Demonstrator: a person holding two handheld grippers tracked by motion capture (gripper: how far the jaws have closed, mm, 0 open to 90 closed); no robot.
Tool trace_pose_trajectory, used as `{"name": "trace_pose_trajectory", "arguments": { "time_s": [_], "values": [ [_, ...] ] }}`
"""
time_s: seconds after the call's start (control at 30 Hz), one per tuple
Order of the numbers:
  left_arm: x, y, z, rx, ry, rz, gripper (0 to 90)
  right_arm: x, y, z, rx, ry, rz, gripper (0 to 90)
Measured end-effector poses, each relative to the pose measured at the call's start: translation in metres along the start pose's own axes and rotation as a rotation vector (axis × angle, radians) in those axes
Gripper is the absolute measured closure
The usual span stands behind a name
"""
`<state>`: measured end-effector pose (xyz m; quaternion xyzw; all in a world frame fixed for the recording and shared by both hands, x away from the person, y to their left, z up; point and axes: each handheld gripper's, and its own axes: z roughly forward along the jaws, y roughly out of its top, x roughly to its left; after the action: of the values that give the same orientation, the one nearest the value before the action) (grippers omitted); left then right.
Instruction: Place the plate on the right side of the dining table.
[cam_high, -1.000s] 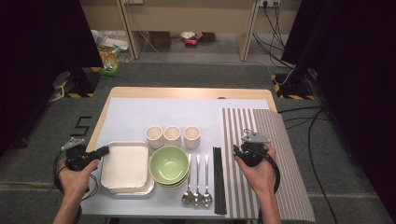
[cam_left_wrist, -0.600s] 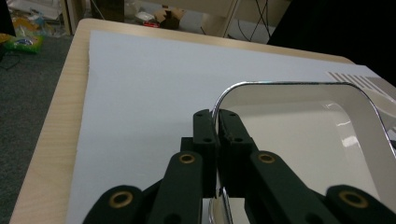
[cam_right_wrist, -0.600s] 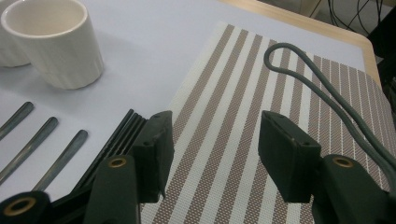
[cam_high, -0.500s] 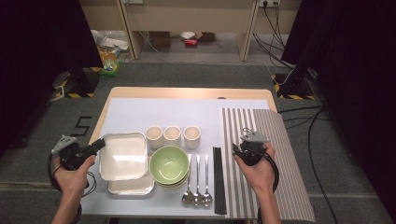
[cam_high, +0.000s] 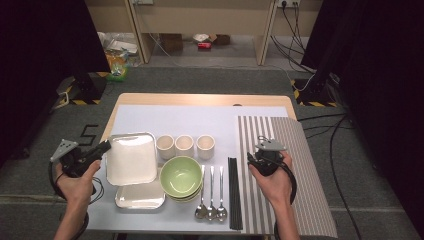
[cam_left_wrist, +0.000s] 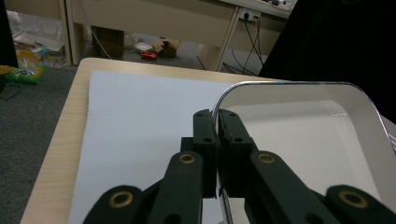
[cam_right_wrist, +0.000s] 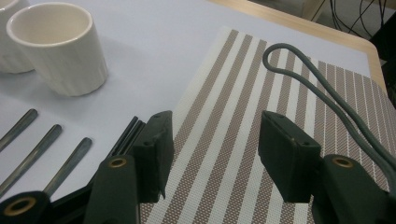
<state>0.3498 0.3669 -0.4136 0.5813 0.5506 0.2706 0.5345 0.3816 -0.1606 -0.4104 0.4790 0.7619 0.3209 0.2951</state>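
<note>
My left gripper (cam_high: 104, 146) (cam_left_wrist: 215, 119) is shut on the metal-edged rim of a white square plate (cam_high: 131, 159) (cam_left_wrist: 303, 140). It holds the plate tilted above the table's left side. A second white plate (cam_high: 142, 198) lies flat below it, near the front edge. My right gripper (cam_high: 255, 159) (cam_right_wrist: 215, 140) stands open over the brown-striped placemat (cam_high: 300, 175) (cam_right_wrist: 243, 107), with nothing between its jaws.
A stack of green bowls (cam_high: 181, 176) sits right of the plates. Behind it stand three cream cups (cam_high: 184, 145) in a row. Three spoons (cam_high: 211, 195) and black chopsticks (cam_high: 233, 192) lie between the bowls and the placemat. A white sheet (cam_high: 200, 120) covers the wooden table.
The top plate has come off the stack, pinched in my left gripper, and has moved up and toward the table's far side. The right gripper has stayed put.
</note>
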Motion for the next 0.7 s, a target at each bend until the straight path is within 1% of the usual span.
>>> {"name": "trace_pose_trajectory", "arguments": {
  "time_s": [0.17,0.4,0.6,0.7],
  "values": [
    [-0.002,0.006,0.005,-0.018,0.003,0.006,86.7,0.000,0.004,0.000,-0.011,-0.001,-0.001,46.1],
    [-0.005,0.013,0.013,-0.030,0.003,0.014,86.7,0.000,0.005,0.000,-0.009,0.003,0.005,46.2],
    [-0.008,0.019,0.018,-0.045,0.005,0.020,86.7,0.001,0.007,-0.001,-0.010,0.004,0.002,46.2],
    [-0.009,0.024,0.020,-0.056,0.006,0.025,86.7,0.000,0.009,0.000,-0.018,0.005,-0.007,46.2]
  ]
}}
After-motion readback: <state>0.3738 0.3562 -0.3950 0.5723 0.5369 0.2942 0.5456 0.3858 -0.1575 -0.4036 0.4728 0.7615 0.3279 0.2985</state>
